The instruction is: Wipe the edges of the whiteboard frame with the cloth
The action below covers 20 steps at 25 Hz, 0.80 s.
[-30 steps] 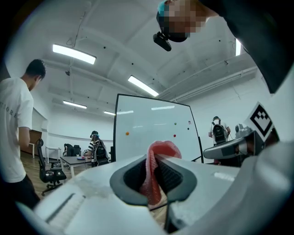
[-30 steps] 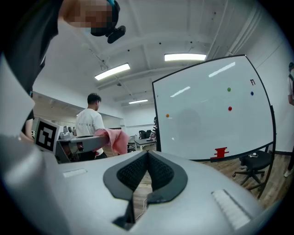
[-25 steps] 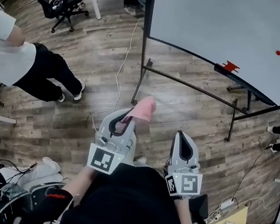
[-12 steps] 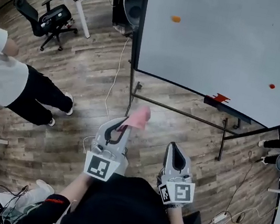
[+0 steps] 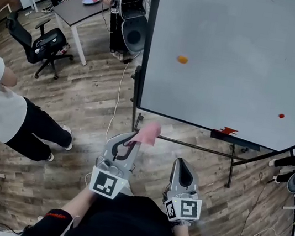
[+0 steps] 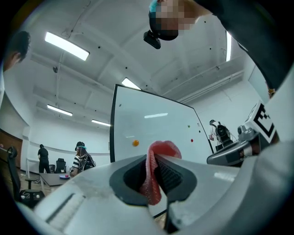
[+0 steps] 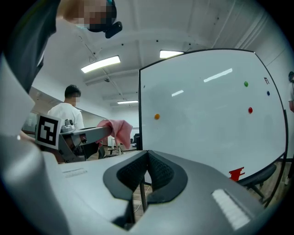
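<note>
The cloth (image 5: pixel 148 132) is showing pink; the whiteboard (image 5: pixel 243 46) is showing white, black-framed, dotted orange, red, green.

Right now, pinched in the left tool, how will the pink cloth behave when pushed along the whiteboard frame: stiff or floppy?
Probably floppy: the pink cloth folds and droops past the tip of the left tool. Likely light, since a narrow pinch holds it. Pressed on the whiteboard frame it should mould to the edge, though its loose end may bunch.
</note>
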Motion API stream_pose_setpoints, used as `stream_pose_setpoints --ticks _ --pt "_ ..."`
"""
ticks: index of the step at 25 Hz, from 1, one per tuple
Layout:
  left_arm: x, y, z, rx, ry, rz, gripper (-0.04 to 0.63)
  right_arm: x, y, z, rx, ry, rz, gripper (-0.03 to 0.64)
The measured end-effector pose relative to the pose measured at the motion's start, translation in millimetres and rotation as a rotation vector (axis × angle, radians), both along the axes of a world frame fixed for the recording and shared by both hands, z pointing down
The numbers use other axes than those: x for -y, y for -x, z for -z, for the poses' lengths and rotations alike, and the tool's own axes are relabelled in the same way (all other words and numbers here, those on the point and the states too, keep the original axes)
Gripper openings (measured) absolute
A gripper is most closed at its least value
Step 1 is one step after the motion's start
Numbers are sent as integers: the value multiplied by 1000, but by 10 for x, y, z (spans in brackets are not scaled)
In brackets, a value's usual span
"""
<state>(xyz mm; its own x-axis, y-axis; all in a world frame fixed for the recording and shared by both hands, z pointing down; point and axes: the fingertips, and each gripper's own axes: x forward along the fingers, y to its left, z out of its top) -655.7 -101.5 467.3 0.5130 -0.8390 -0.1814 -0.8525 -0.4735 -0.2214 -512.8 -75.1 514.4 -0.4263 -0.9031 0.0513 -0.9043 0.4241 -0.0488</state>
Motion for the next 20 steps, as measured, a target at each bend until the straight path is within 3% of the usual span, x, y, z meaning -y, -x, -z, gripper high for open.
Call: stream_pose_setpoints --ticks 8,12,20 --pt "460 137 311 -58 7 32 23 378 8 121 -8 -5 -42 2" --pt "650 91 609 -4 -80 51 23 586 -114 272 -13 -43 -36 2" --pt "847 -230 1326 29 -229 155 23 1070 -498 766 -69 -140 55 2"
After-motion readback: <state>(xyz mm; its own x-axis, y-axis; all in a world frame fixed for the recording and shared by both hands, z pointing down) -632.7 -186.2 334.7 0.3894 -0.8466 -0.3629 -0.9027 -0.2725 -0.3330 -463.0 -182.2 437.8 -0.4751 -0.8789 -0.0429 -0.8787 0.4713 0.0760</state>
